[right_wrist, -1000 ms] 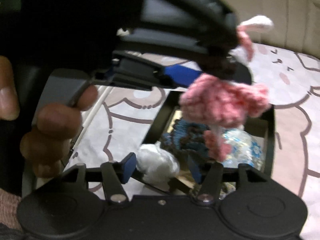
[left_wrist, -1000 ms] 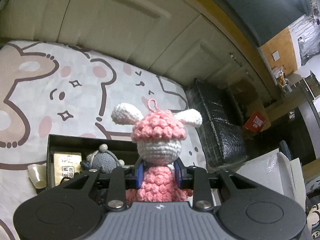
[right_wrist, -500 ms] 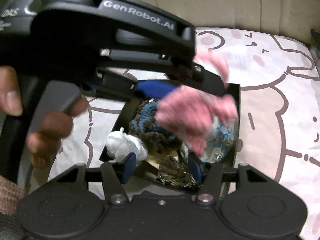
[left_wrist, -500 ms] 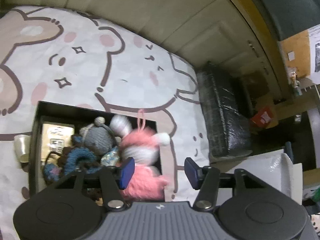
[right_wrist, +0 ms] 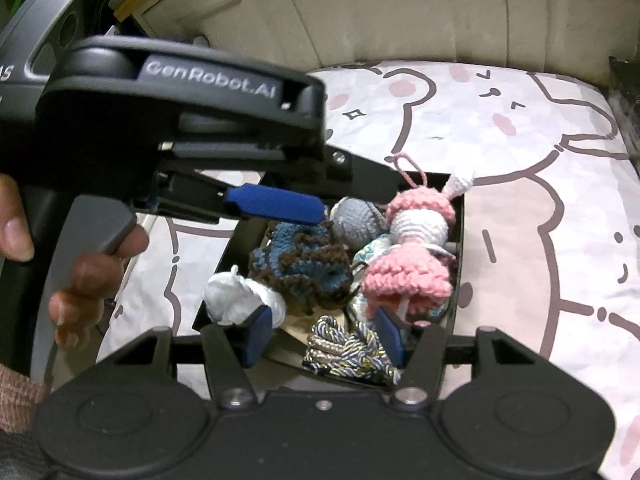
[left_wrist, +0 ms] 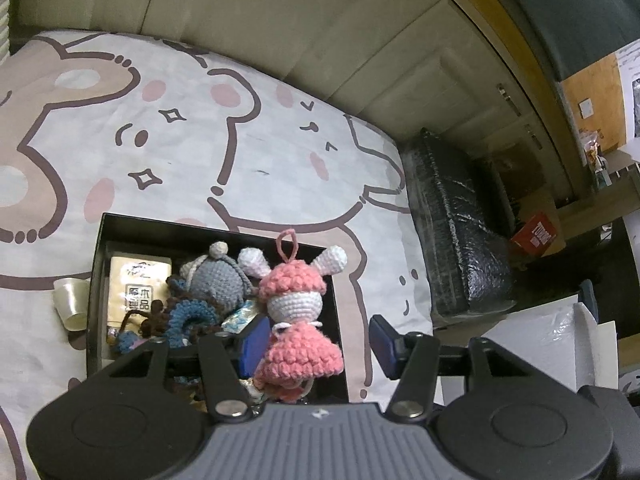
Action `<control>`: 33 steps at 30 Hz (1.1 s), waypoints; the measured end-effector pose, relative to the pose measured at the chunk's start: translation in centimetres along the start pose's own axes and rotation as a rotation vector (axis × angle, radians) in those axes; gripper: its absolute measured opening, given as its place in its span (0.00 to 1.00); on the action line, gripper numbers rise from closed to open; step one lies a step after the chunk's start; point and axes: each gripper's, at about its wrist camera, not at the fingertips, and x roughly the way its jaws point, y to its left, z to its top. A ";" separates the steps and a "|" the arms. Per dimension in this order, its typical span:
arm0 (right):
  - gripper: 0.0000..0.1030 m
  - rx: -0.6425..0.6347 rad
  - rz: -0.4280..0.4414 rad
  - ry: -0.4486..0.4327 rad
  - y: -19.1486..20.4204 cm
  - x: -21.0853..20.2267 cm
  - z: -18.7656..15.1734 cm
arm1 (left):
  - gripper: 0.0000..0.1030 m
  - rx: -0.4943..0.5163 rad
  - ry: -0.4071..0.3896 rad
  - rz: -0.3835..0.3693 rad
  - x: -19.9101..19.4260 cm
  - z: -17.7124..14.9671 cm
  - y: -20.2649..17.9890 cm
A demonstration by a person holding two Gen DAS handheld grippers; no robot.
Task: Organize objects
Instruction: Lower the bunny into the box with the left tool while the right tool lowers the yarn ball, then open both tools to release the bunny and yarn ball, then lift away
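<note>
Left tool (left_wrist: 318, 346) wide open, gripping nothing. Pink crochet bunny (left_wrist: 298, 316) sits upright in black box (left_wrist: 93, 300) on bear-print bed (left_wrist: 256, 140), just beside left pad, touching or not, can't tell. Grey crochet doll (left_wrist: 218, 282) and blue-brown scrunchie (right_wrist: 300, 264) packed next to it. Right tool (right_wrist: 322, 332) also open, empty, hovering over near edge of box by white pouch (right_wrist: 236, 296).
</note>
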 end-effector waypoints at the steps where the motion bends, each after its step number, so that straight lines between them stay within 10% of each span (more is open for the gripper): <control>1: 0.57 0.001 -0.002 -0.001 0.0 0.0 0.0 | 0.54 0.002 -0.001 0.002 -0.1 0.0 0.0; 16: 0.65 -0.075 -0.090 -0.037 0.9 -1.6 0.7 | 0.58 0.015 -0.056 0.092 -3.0 -0.7 0.4; 33: 0.79 -0.008 -0.187 -0.154 0.0 -6.6 0.4 | 0.78 0.140 -0.216 0.355 -9.8 -3.2 -1.3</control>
